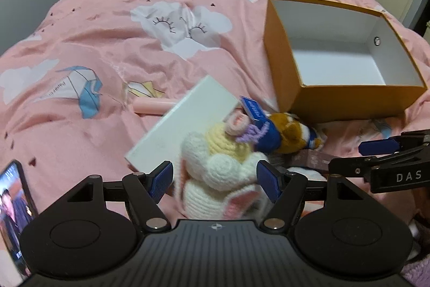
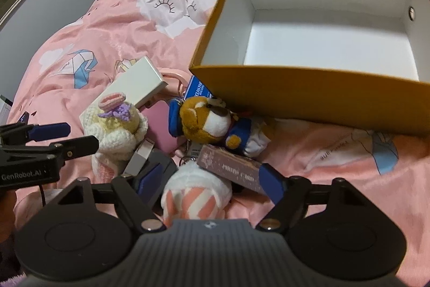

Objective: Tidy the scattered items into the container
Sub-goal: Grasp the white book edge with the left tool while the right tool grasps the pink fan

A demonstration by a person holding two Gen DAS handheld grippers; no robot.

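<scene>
The left gripper (image 1: 215,179) has its jaws spread wide on either side of a crocheted white bunny (image 1: 220,166), not pressing it. The right gripper (image 2: 209,179) stands open over a pink-striped plush (image 2: 196,195). The other toys lie piled on the bed (image 1: 107,31) beside the empty orange box (image 1: 282,58).

You see a pink duvet (image 1: 113,26) printed with white clouds and blue origami cranes. The box (image 1: 285,53) is mustard-orange outside, white inside. The crocheted bunny (image 1: 215,168) is cream and pale yellow with a lilac bow. The plush bear (image 2: 204,120) is brown in navy uniform. Your gripper pads (image 1: 161,179) are blue.
</scene>
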